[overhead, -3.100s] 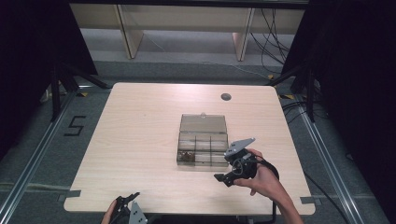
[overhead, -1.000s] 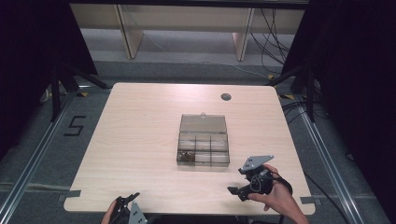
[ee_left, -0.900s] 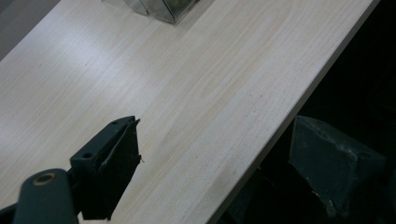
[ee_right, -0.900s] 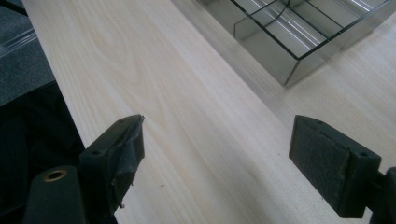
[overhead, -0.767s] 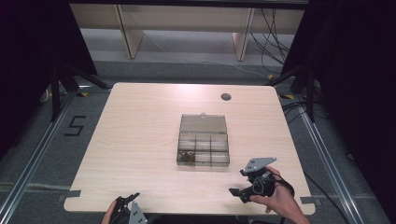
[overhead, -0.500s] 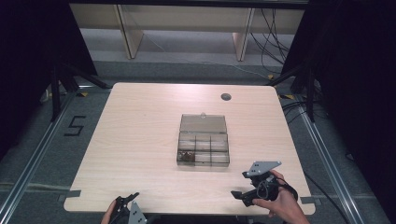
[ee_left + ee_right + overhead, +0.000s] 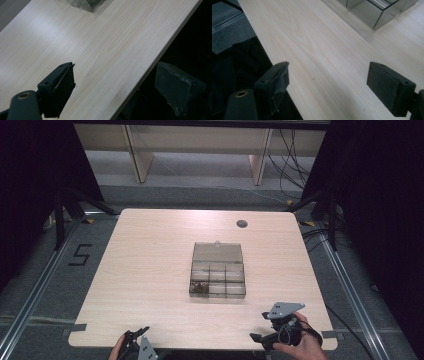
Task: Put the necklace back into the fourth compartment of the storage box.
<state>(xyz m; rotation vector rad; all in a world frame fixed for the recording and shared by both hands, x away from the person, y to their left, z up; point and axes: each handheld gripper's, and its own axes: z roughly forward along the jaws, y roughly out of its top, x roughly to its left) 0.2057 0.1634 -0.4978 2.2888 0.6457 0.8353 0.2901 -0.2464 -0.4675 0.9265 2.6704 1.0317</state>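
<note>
A clear plastic compartment box (image 7: 217,275) with its lid open sits at the middle of the wooden table (image 7: 150,270); small dark parts lie in its front left compartment. My right gripper (image 7: 257,338) is held in a hand at the table's front right edge, open and empty. In the right gripper view my gripper (image 7: 329,82) hangs over bare wood, with a corner of the box (image 7: 374,12) at the top. My left gripper (image 7: 137,337) is at the front left edge, open and empty. The left gripper view has my gripper (image 7: 120,85) straddling the table's edge.
A round cable hole (image 7: 242,224) lies near the table's back right. Black stands (image 7: 65,205) flank the table on both sides, and cables (image 7: 295,175) run over the floor behind. A "5" (image 7: 80,255) is taped on the floor at the left.
My right gripper has drawn back from beside the box to the table's front right edge. The left gripper has stayed put.
</note>
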